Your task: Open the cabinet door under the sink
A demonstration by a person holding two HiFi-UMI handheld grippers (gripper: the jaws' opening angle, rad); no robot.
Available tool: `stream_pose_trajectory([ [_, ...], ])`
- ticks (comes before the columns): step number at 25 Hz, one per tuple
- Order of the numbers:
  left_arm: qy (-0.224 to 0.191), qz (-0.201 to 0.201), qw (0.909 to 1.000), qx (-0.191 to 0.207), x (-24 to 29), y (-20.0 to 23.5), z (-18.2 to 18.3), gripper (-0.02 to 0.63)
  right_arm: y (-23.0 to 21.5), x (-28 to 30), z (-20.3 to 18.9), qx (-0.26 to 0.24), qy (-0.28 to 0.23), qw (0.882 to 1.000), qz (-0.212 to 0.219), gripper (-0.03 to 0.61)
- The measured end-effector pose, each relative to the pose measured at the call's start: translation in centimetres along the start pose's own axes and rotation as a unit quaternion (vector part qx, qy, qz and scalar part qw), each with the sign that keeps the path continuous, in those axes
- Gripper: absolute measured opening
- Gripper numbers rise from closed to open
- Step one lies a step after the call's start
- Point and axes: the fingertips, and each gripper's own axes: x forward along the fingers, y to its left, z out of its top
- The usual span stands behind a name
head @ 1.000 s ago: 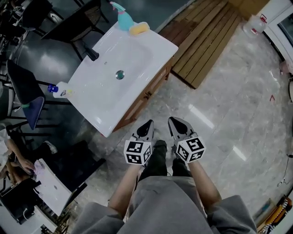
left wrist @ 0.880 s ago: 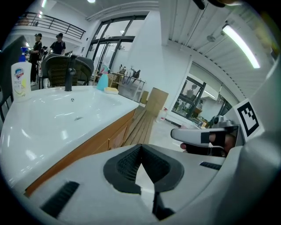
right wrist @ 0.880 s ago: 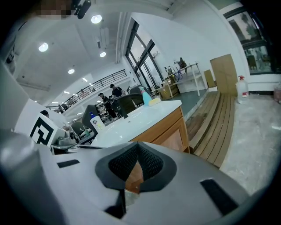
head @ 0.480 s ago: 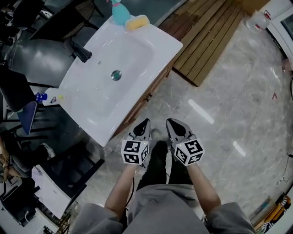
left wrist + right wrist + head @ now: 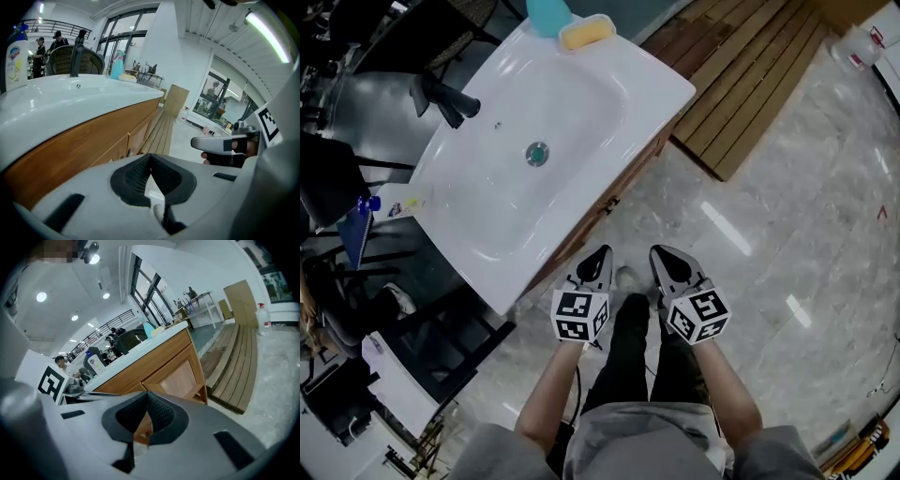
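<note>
- I'm working in a bright hall with a glossy marble floor [image 5: 769, 234] and a slatted wooden deck [image 5: 741, 84] off to the far side.
- The white sink [image 5: 581, 103] fills the upper left of the head view. Its top overhangs the wooden cabinet [image 5: 623, 183], so from above I see only a thin strip of the front.
- The door [image 5: 180, 379] is the light panel that faces me squarely in the right gripper view. It sits flush in its frame, so I take it as not yet opened.
- The left gripper [image 5: 598, 261] and right gripper [image 5: 668, 261] hang side by side above my legs, near the cabinet front but touching nothing.
- Both claws are clenched on nothing, with the pads meeting at the tips.
- A small dark handle [image 5: 129, 152] shows on the front in the left gripper view, though it is too small to read its shape.
- To do this well, I'd crouch, since the handle hides under the overhang.
- I'd release one claw before reaching, then close it squarely on the handle.
- I'd pull along the door's arc and keep the other gripper out of its swing.
</note>
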Motion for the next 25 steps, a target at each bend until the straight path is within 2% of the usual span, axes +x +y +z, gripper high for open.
stream_pose_trajectory([
  [7,0.009,0.021,0.9996,0.016,1.8,0.5,-0.9,0.008,-1.9,0.8,-1.0,0.018,0.004,1.000,0.007,0.009],
  [13,-0.001,0.036,0.9990,0.027,4.5,1.9,-2.1,0.008,-3.0,2.5,-1.8,0.053,-0.008,0.999,0.008,0.009],
  [20,0.025,0.047,0.9974,0.048,8.5,4.4,-5.0,0.011,-4.3,4.5,-3.3,0.077,-0.013,0.997,0.014,0.009],
  [25,0.038,0.058,0.9950,0.073,11.0,5.8,-6.7,0.012,-6.9,4.6,-4.6,0.120,-0.026,0.992,-0.006,0.009],
])
